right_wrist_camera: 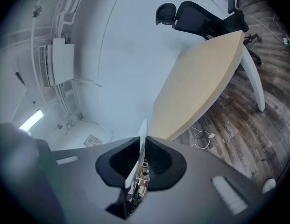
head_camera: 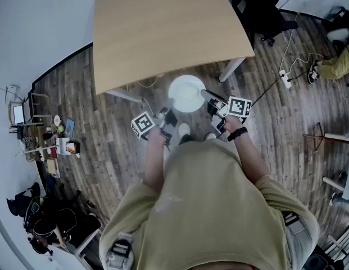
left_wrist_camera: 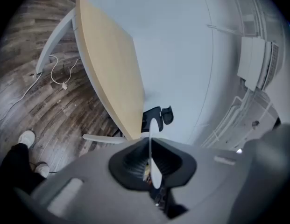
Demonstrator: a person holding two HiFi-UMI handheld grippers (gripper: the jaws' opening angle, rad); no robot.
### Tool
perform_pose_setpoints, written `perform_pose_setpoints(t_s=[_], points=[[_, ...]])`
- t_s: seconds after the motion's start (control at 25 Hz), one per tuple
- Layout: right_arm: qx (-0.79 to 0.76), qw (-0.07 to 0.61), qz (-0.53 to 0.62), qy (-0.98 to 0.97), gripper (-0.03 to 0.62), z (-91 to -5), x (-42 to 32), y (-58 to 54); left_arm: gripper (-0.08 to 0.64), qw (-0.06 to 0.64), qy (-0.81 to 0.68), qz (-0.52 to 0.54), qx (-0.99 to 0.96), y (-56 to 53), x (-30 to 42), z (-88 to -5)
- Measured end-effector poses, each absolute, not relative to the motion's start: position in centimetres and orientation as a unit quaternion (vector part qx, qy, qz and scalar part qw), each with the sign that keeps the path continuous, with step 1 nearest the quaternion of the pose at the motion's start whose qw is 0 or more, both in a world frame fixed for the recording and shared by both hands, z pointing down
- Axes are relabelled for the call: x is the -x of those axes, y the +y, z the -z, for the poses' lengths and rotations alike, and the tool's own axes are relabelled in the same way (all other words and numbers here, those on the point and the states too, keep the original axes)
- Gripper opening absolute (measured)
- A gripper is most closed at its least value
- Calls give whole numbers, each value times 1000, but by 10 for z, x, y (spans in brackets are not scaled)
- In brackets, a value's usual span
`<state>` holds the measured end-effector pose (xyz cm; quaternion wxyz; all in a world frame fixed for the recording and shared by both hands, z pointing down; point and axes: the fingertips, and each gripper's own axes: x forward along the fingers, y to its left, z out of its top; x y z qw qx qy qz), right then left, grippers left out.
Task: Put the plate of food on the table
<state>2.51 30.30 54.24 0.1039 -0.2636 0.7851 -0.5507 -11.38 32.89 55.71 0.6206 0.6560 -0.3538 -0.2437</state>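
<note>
The plate (head_camera: pixel 186 93) is held in the air between the two tools, over the wooden floor (head_camera: pixel 107 128) and just short of the bench's (head_camera: pixel 163 32) near edge, about midway along it. It does not rest on the bench. The left tool (head_camera: pixel 170 114) is clenched on the plate's left rim. In the left gripper view the rim runs edge-on as a thin white line between the dark ribbed pads (left_wrist_camera: pixel 133 160), which press on it from both sides. The right tool (head_camera: pixel 208 95) grasps the opposite rim the same way, its pads (right_wrist_camera: pixel 159 160) closed on the white edge.

From the head view the plate looks plain white under glare, so any food on it cannot be made out. There may be small coloured bits low between the pads in the gripper views.

Each tool carries a cube printed with black-and-white square markers, one at the left (head_camera: pixel 143 125) and one at the right (head_camera: pixel 239 107). These are patterns, not words. A small wall panel (right_wrist_camera: pixel 92 140) in the right gripper view bears print too small to read.

A black office chair (head_camera: pixel 264 7) stands beyond the bench's far right corner.
</note>
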Motion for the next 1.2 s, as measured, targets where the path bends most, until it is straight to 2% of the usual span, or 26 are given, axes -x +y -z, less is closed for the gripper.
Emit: perform_pose_setpoints(t_s=[0.4, 0.68, 0.84, 1.0, 1.2], points=[[277, 68, 543, 789, 43, -558, -13, 301, 15, 630, -351, 233, -653, 327, 122, -574], [316, 54, 506, 801, 51, -563, 24, 269, 15, 634, -337, 220, -661, 293, 158, -580], [333, 51, 492, 803, 55, -569, 9, 255, 15, 643, -335, 219, -653, 281, 140, -589], [334, 81, 481, 807, 52, -575, 6, 231, 15, 644, -345, 224, -645, 264, 137, -599], [310, 63, 486, 815, 54, -574, -11, 175, 17, 636, -370, 228, -638, 214, 115, -598]])
